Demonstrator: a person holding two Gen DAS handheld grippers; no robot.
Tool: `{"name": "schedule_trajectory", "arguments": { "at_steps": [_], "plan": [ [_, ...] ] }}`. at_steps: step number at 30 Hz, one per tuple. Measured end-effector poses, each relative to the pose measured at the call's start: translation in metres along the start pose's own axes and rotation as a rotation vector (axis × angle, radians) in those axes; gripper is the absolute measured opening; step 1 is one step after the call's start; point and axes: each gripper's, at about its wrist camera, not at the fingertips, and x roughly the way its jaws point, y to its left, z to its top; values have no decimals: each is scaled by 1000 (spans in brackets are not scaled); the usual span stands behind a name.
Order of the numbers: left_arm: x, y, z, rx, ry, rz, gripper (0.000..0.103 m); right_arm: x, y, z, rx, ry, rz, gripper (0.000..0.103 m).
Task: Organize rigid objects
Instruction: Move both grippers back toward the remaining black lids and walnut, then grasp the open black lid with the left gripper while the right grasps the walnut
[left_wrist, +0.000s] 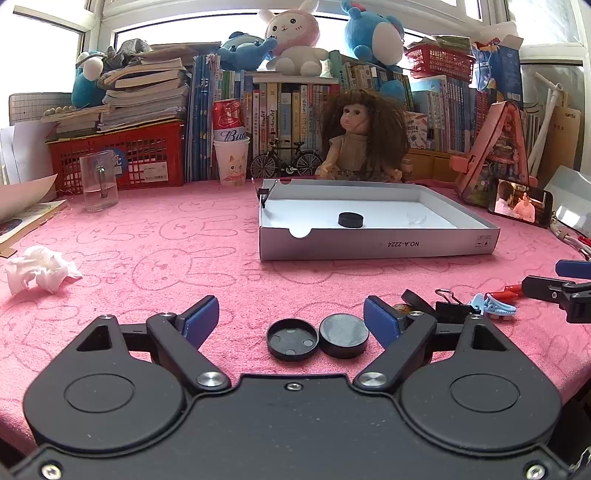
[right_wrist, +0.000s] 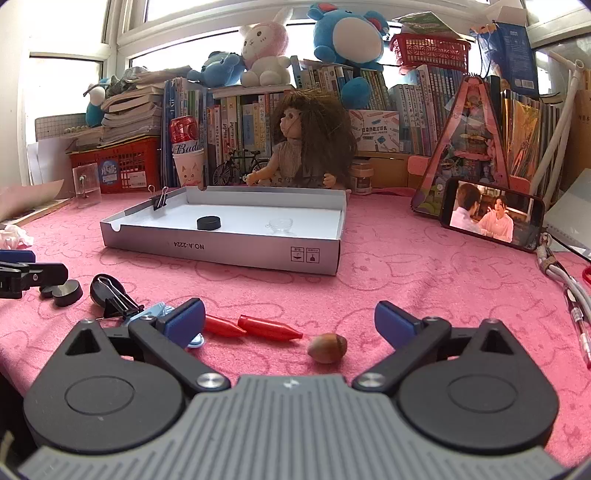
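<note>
A shallow white box (left_wrist: 376, 245) (right_wrist: 236, 251) sits on the pink cloth. It holds a black puck (left_wrist: 350, 220) (right_wrist: 208, 222), a small clear dish (right_wrist: 279, 224) and a binder clip (right_wrist: 159, 201) on its rim. My left gripper (left_wrist: 291, 319) is open, with two black round caps (left_wrist: 292, 339) (left_wrist: 343, 335) lying between its fingers. My right gripper (right_wrist: 290, 319) is open over two red cone pieces (right_wrist: 269, 328) and a brown nut (right_wrist: 327, 348). A black binder clip (right_wrist: 118, 301) (left_wrist: 452, 310) and a light blue clip (left_wrist: 493, 305) lie between the two grippers.
A doll (left_wrist: 364, 136), toy bicycle (left_wrist: 286, 160), paper cup (left_wrist: 231, 160), glass (left_wrist: 99, 181), red basket (left_wrist: 122, 157) and books line the back. A phone (right_wrist: 493, 219) stands at right, with cables (right_wrist: 565, 280) nearby. A crumpled tissue (left_wrist: 38, 273) lies at left.
</note>
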Motion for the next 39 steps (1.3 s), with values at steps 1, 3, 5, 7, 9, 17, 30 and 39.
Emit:
{"name": "schedule_trajectory", "arguments": {
  "at_steps": [1, 3, 5, 7, 9, 17, 30, 39],
  "plan": [
    [-2, 1, -1, -1, -3, 0, 75, -1, -1, -1, 2, 1, -5, 100],
    [-5, 4, -3, -4, -6, 3, 68, -4, -4, -4, 9, -1, -16, 96],
    [-9, 6, -5, -12, -9, 7, 60, -6, -6, -8, 17, -7, -28, 93],
    [-11, 9, -6, -19, -9, 1, 52, -8, -7, -11, 16, -15, -44, 90],
    [-15, 10, -8, -19, -12, -3, 49, -9, -7, -13, 9, -27, -54, 88],
    [-16, 1, -20, 58, 13, 14, 45, -8, 1, -18, -33, -23, -76, 73],
    [2, -1, -19, 34, 20, 36, 44, -6, 2, -21, -19, -12, -75, 47],
    [6, -5, -13, 23, 23, 57, 29, -6, 4, -15, -23, -16, -88, 27]
  ]
}}
